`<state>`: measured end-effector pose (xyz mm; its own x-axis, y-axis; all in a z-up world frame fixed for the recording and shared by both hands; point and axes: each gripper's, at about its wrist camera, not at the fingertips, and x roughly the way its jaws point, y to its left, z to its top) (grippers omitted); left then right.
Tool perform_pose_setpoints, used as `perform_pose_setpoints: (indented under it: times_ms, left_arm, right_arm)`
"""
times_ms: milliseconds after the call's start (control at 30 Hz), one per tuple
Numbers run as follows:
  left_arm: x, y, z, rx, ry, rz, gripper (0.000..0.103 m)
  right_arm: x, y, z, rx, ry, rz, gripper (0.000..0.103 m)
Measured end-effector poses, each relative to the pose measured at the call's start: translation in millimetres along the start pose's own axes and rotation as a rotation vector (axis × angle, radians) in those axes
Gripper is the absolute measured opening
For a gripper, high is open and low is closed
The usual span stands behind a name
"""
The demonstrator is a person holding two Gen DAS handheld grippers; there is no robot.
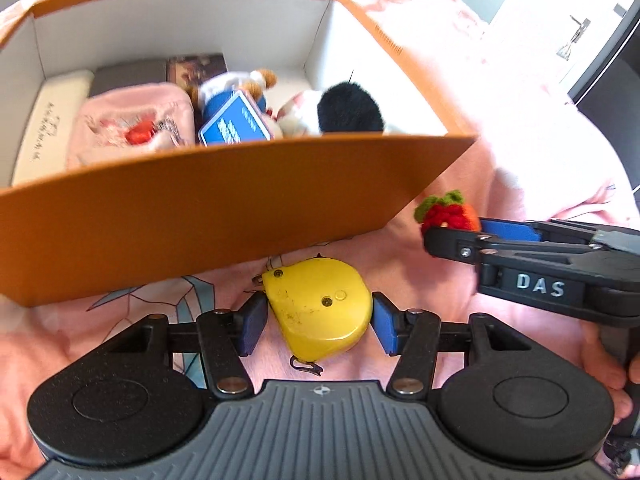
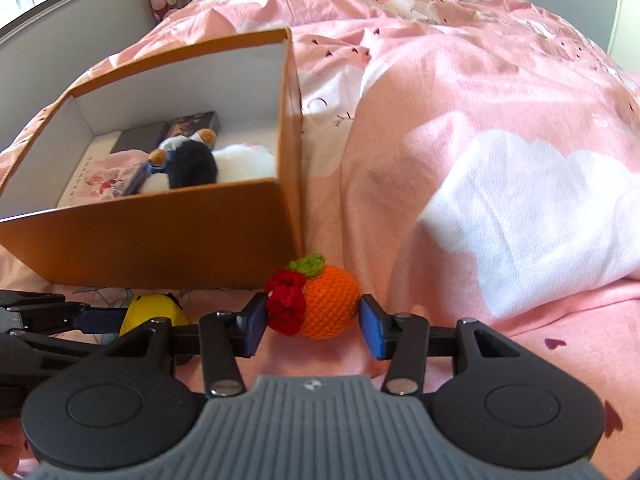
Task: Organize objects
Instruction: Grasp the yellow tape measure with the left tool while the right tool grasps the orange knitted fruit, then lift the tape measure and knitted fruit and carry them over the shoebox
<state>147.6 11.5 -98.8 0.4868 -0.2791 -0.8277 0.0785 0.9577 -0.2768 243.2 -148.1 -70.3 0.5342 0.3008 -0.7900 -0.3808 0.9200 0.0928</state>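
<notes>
Lower centre of each view: left gripper (image 1: 319, 318) pinched on yellow tape measure (image 1: 320, 310), right gripper (image 2: 313, 326) nearly closed around crocheted orange (image 2: 326, 306), contact unclear. Orange box (image 1: 224, 216) upper left, half full. Risked: rounded yarn rolling free, clipping the near wall.
</notes>
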Motion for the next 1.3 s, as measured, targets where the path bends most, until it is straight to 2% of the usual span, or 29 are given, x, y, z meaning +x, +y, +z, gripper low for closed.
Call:
perform_pose_setpoints:
  times_ms: [200,267,300,467,767,967,1300]
  left_arm:
    - [-39.5,-6.2,-4.0,0.013,-0.073,-0.037,0.063]
    - [-50.0,-6.0,1.2,0.016,-0.097,-0.058,0.063]
    - [-50.9,-7.5,17.5,0.019,-0.112,-0.068,0.063]
    - [-76.5,-12.2,27.4,0.013,-0.185,-0.109,0.063]
    - [-97.6,-1.9,68.0,0.02,-0.278,-0.054,0.063]
    - [-85.6,10.6,99.5,0.0,-0.296,-0.007,0.063]
    - [-39.6,41.4,143.4,-0.056,-0.246,0.058,0.063]
  right_arm:
    - [-27.1,8.5,5.6,-0.061,-0.046,0.038,0.051]
    - [-40.7,7.8,10.3,-0.077,-0.063,0.056,0.051]
    - [-46.6,8.8,12.6,-0.088,-0.074,0.061,0.051]
    - [-81.8,18.4,23.9,-0.156,-0.145,0.082,0.051]
    - [-105.2,39.8,62.7,-0.283,-0.229,0.12,0.051]
    - [-89.8,54.3,94.3,-0.371,-0.227,0.107,0.051]
    - [-24.6,78.6,141.1,-0.565,-0.175,0.029,0.051]
